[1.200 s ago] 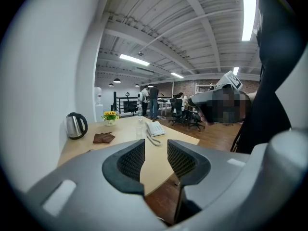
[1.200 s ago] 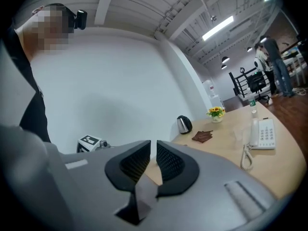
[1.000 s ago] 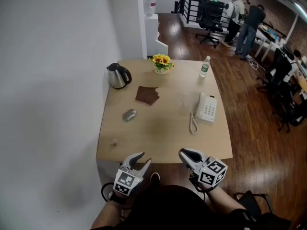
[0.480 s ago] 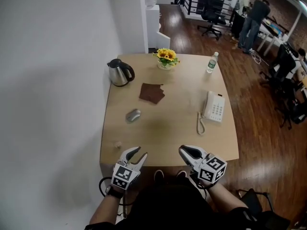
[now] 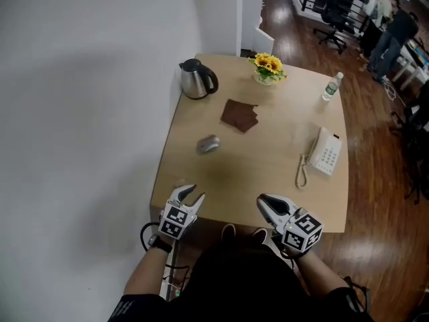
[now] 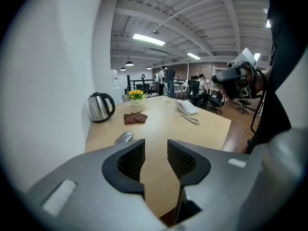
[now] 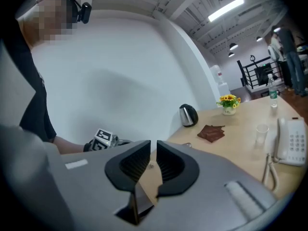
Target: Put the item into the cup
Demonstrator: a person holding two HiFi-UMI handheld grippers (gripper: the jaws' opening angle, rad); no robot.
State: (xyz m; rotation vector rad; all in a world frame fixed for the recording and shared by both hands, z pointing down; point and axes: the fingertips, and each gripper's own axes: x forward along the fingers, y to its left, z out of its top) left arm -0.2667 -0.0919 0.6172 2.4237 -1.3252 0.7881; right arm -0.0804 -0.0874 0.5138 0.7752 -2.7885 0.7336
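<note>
A clear cup (image 7: 261, 134) stands on the wooden table (image 5: 268, 180), left of the white phone (image 5: 326, 151). A small pale item (image 5: 179, 182) lies at the table's near left corner, too small to make out. My left gripper (image 5: 194, 192) hovers just beside it over that corner, jaws open and empty; the left gripper view (image 6: 156, 148) shows bare table through the gap. My right gripper (image 5: 263, 201) hangs at the near edge, right of the middle. A narrow gap separates its jaws (image 7: 154, 150), and nothing sits in it.
A steel kettle (image 5: 198, 78), yellow flowers (image 5: 268, 66) and a water bottle (image 5: 330, 87) stand along the far edge. A brown cloth (image 5: 240, 115) and a grey mouse-shaped object (image 5: 208, 143) lie mid-table. A white wall runs along the left. People stand far back.
Both grippers have come forward to the table's near edge. The left one now reaches over the near left corner beside the small item. The head view has swung, shifting the table rightward.
</note>
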